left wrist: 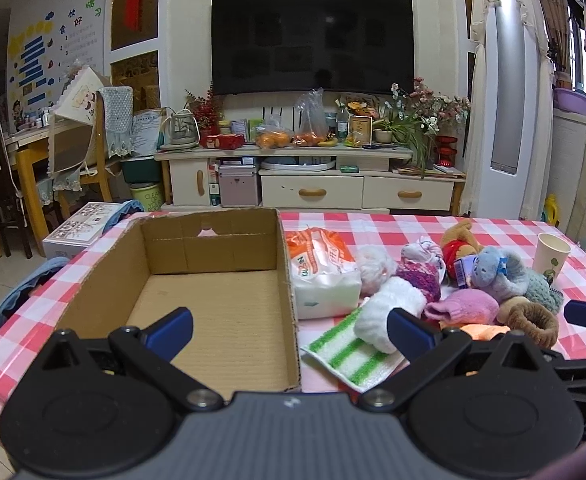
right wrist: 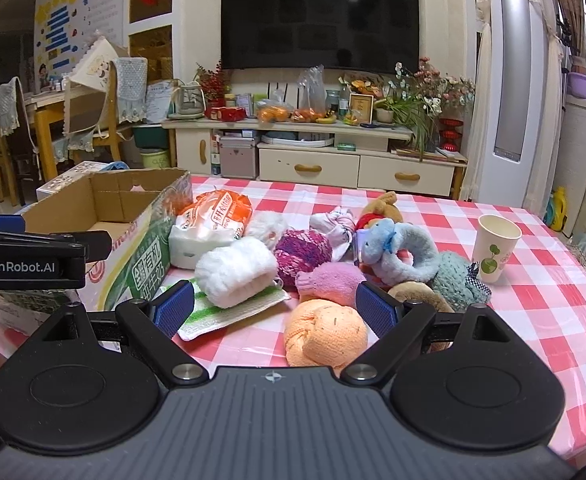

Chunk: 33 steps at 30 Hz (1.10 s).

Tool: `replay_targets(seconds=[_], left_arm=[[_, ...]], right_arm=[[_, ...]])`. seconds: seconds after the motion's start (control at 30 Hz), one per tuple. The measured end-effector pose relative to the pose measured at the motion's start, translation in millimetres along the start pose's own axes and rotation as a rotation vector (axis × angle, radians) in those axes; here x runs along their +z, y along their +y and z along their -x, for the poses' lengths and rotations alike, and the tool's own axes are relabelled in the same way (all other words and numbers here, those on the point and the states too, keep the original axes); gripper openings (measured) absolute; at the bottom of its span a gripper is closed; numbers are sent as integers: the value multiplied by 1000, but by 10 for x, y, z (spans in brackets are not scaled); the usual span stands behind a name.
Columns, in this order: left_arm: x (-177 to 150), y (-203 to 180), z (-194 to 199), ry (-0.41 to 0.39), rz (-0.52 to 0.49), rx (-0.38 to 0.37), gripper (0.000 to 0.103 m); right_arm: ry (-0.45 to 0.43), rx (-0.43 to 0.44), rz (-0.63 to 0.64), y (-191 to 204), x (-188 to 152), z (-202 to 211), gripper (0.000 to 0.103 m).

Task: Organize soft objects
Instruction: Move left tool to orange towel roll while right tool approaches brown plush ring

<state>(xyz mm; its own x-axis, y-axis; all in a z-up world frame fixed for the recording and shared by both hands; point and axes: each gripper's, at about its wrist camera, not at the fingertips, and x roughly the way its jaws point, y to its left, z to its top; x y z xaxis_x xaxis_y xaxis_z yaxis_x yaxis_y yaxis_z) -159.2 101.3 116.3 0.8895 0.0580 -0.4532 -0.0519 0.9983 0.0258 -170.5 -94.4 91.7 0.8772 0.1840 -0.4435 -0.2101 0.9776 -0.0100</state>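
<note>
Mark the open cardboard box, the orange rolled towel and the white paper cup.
Open brown cardboard box (left wrist: 213, 312): left wrist view, bare inside floor.
Orange rolled terry towel (right wrist: 325, 332): right wrist view, middle of the roll.
White paper cup with green print (right wrist: 495, 250): right wrist view, side wall.

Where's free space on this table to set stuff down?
The brown cardboard box is empty inside. Bare checkered tablecloth lies right of the white paper cup and near the front edge. Crowded: the soft pile between the box and cup, around the orange rolled towel.
</note>
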Motion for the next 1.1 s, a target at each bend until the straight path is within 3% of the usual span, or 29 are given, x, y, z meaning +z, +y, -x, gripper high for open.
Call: replay_targets(seconds=[0.33,0.57,0.93,1.1], left_arm=[[-19,-18,23,0,-10,-2,102],[-54,-145,-6,4,-34,-49,102],[-228,-665,-163,42,-139,-228,102],[-342,-952,-334,92,-186,-299,102]], right_arm=[[-10,-26,3,-43,76,-118,103],[13,-90,-45,-289,-32,-180,103],[29,-227,-152,-830,-177,-316,103],[51,-201,-237,-1070,-207,-410,103]])
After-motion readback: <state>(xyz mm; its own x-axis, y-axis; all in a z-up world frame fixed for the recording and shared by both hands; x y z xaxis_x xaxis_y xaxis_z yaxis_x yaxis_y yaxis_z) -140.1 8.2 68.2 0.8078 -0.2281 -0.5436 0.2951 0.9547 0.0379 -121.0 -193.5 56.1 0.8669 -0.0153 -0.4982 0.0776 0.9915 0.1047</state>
